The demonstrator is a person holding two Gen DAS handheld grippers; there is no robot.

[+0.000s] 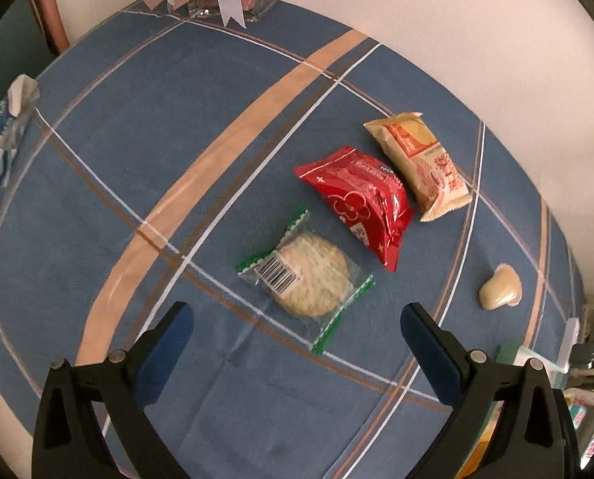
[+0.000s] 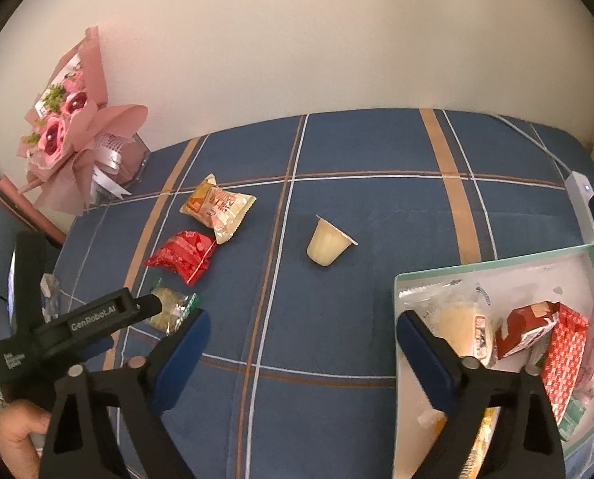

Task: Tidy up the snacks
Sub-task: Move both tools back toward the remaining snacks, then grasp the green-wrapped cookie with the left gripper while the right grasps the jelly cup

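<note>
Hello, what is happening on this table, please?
A person is sorting snacks into a pale green box with a claw in each hand. The left claw is open above the clear-wrapped rice cracker, not touching it. The right claw is open and holds nothing. A red packet, a beige packet and a jelly cup lie on the blue checked cloth; several snacks are already in the box.

A desk [image 1: 117, 151] under a blue plaid cloth carries a clear-wrapped rice cracker [image 1: 310, 275] just ahead of the left gripper [image 1: 297, 327], a red packet [image 1: 360, 203] and beige packet [image 1: 418, 163] beyond it, a jelly cup [image 2: 328, 245] ahead of the right gripper [image 2: 302, 341], and a box [image 2: 496, 269] of snacks at its right finger
</note>
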